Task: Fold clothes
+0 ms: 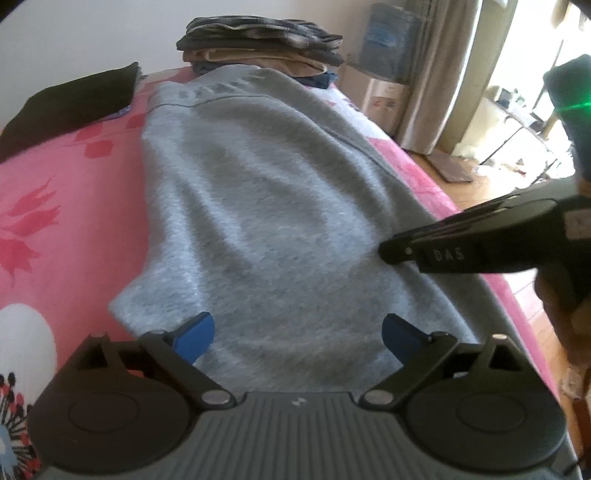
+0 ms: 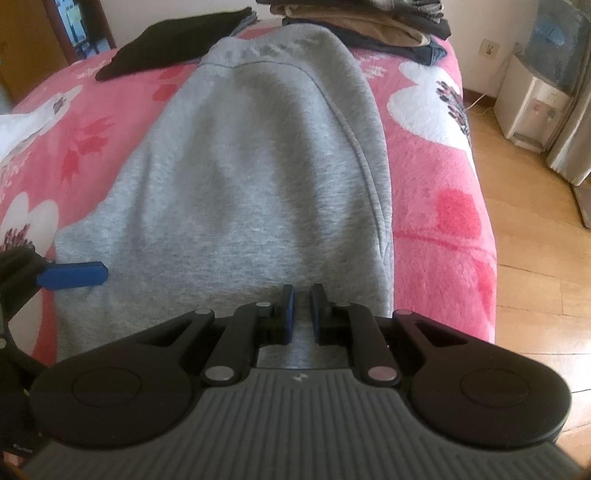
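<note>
Pink floral blanket (image 2: pixel 436 206) on bed. Grey sweatshirt (image 2: pixel 240 184) spread lengthwise, 1 folded pile (image 1: pixel 258 40) beyond. Right gripper (image 2: pixel 301 308) pinches near hem; left gripper (image 1: pixel 299 334) wide, empty. Risk: 1-sided pull skews fold.

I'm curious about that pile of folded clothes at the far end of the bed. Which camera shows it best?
The left wrist view: the whole pile of folded clothes shows, top to bottom, behind the grey sweater. The right wrist view cuts the pile off at the frame's top edge.
</note>
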Action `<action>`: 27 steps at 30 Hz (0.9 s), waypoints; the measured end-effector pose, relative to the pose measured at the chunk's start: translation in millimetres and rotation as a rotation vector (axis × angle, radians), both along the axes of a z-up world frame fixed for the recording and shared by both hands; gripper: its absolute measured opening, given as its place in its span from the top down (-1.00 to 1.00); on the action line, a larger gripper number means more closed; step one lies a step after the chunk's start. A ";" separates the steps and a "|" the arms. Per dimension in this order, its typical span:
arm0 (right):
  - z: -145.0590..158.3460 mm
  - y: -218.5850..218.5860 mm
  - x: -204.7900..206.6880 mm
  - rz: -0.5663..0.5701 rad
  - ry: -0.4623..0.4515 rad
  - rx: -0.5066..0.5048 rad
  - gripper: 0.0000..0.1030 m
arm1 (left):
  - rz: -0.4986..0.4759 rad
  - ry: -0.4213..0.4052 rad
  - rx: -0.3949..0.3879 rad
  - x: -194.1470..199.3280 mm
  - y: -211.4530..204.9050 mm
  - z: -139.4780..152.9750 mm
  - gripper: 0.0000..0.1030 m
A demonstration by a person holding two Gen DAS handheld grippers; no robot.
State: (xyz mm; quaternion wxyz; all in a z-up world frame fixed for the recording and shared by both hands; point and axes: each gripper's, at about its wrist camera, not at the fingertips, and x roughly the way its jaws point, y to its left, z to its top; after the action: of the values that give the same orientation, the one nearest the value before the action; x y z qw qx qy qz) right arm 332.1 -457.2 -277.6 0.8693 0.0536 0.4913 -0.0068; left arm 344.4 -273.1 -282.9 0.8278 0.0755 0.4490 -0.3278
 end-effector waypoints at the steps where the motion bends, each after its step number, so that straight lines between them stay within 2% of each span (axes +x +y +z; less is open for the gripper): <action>1: 0.3 -0.4 2.0 0.003 0.011 0.003 0.83 | 0.001 0.019 -0.032 1.8 5.9 2.2 -0.91; 4: 0.4 0.0 2.3 0.023 0.015 -0.003 0.83 | -0.010 0.086 -0.199 10.2 30.2 12.2 -0.91; 6: -0.1 0.4 -0.5 0.033 0.003 -0.007 0.82 | 0.037 0.087 -0.273 21.8 42.7 18.3 -0.91; 9: -0.4 0.7 -4.0 0.045 -0.016 -0.011 0.82 | 0.119 0.064 -0.332 52.2 50.8 24.6 -0.91; 13: 5.9 1.1 3.9 0.089 0.017 -0.030 0.77 | 0.185 -0.002 -0.341 114.0 46.8 26.7 -0.89; 14: 11.3 0.6 9.7 0.102 0.034 -0.035 0.60 | 0.192 -0.025 -0.349 130.0 46.2 25.7 -0.87; 17: 40.2 -12.8 23.5 0.071 -0.067 0.031 0.21 | 0.222 -0.092 -0.347 174.2 45.3 18.7 -0.87; 21: 70.1 -44.4 62.9 -0.027 -0.241 0.124 -0.13 | 0.277 -0.080 -0.373 226.0 52.3 1.8 -0.85; 24: 67.3 -76.2 106.2 -0.153 -0.301 0.261 -0.29 | 0.255 0.037 -0.434 256.4 58.4 -17.7 -0.79; 27: 49.1 -103.0 152.1 -0.246 -0.293 0.402 -0.44 | 0.223 0.155 -0.499 275.9 63.2 -36.7 -0.74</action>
State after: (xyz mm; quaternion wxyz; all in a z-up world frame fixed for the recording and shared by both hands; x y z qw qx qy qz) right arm 484.2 -560.2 -228.5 0.8956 0.2848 0.3417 -0.0067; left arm 620.3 -209.8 -319.6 0.8149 -0.2058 0.4219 -0.3400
